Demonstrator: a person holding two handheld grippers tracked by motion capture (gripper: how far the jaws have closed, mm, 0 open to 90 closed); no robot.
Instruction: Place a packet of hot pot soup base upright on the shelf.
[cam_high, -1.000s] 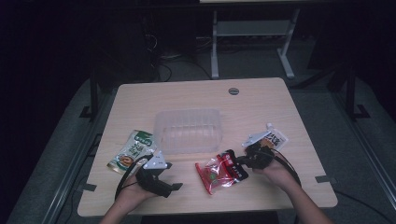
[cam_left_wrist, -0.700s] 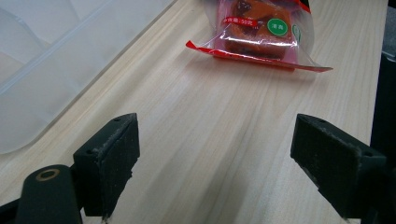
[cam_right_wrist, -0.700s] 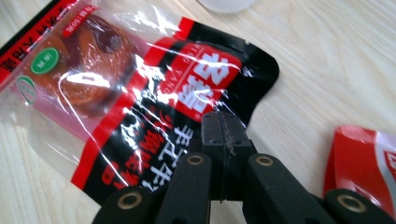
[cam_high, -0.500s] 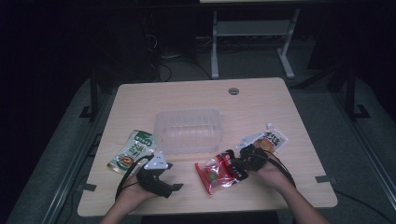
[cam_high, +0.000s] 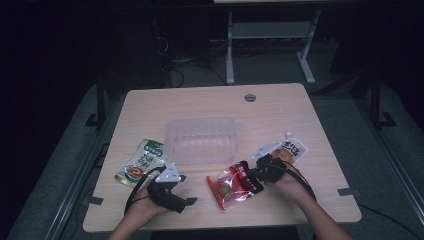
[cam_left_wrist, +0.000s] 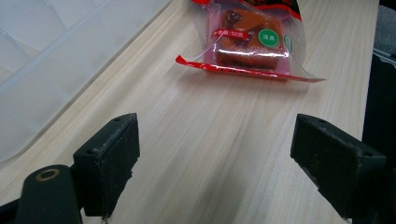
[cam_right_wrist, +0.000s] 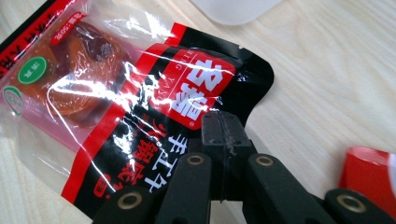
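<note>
A red and black snack packet (cam_high: 232, 185) with a clear window lies at the table's front middle. My right gripper (cam_high: 257, 175) reaches it from the right. In the right gripper view the jaws (cam_right_wrist: 219, 123) are pressed together on the black edge of the packet (cam_right_wrist: 116, 107). My left gripper (cam_high: 187, 198) rests near the front edge, left of the packet, and points at it. Its jaws (cam_left_wrist: 215, 154) stand wide open over bare wood, with the packet (cam_left_wrist: 247, 42) farther ahead.
A clear plastic tray (cam_high: 202, 140) sits in the table's middle, behind both grippers. A green packet (cam_high: 141, 162) lies at its left and a white and orange spouted pouch (cam_high: 287, 150) behind the right hand. The wooden table (cam_high: 210, 100) ends just before the hands.
My right hand has shifted slightly to the left with its jaws shut at the packet's edge. The left gripper has stayed in place.
</note>
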